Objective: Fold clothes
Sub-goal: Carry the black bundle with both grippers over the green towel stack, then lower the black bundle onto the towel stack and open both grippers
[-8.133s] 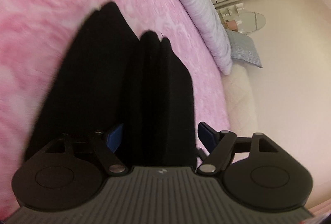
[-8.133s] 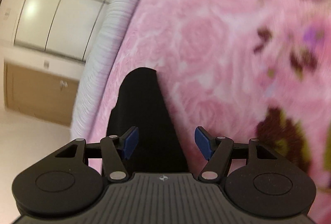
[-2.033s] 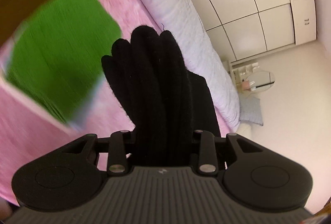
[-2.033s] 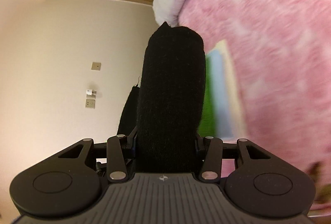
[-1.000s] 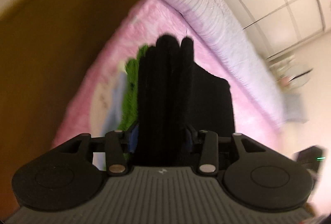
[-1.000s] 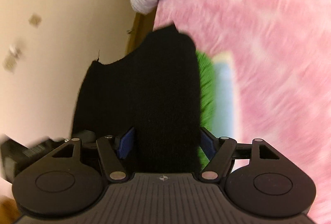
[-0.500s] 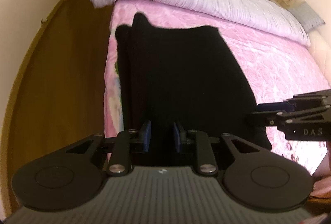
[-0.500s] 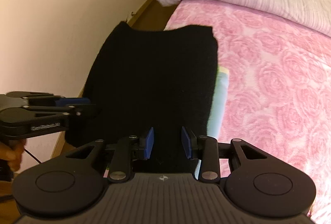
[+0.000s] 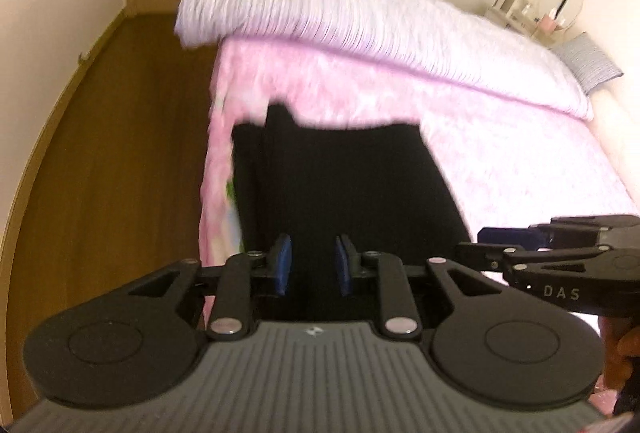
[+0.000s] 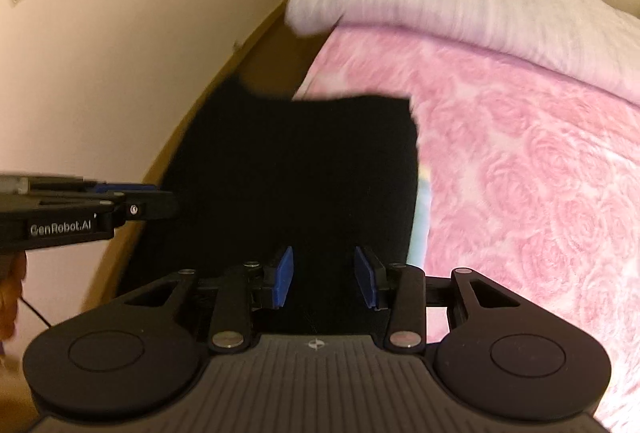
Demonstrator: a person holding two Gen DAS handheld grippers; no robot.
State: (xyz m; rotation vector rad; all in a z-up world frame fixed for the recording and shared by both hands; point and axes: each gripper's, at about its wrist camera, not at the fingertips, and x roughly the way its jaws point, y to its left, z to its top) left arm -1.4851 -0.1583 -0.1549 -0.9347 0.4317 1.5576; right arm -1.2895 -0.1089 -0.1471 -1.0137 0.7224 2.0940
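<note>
One black knit garment (image 9: pixel 344 185), folded into a thick rectangular pad, is lying at the corner of the pink rose-patterned bedspread (image 9: pixel 520 161), covering a green-and-pale folded item (image 9: pixel 231 193) whose edge is peeking out along the bed's side. Handling judgement: it is reading as soft, limp and moderately light for its bulk, a fuzzy ribbed knit that is likely gripping pads well rather than slipping, not fragile, but inclined to sag and spill its layers if lifted from one point only. Best hold, by this reading, is at the two near corners or along the stacked near edge, pinching all layers together. Left gripper (image 9: pixel 312 269) is hovering over the near edge with its blue pads (image 9: pixel 284 265) standing narrowly apart; the black cloth is showing between and beneath them, though whether the pads are actually pressing on it is hard to say, dark on dark and blurred. Right gripper (image 10: pixel 324 275) is standing likewise over the near edge, its jaws opening, wider apart than the left's, with the fabric seen below the gap and apparently not pinched. Writing: "DAS" is showing in pale letters on the side of the right gripper in the left view; "GenRobot.AI" is showing on the side of the left gripper (image 10: pixel 120 199) in the right view. Surroundings: a lilac-white ribbed duvet (image 9: pixel 360 17) is lying rolled across the bed's far end, with wooden floor (image 9: pixel 112 137) to the side.
</note>
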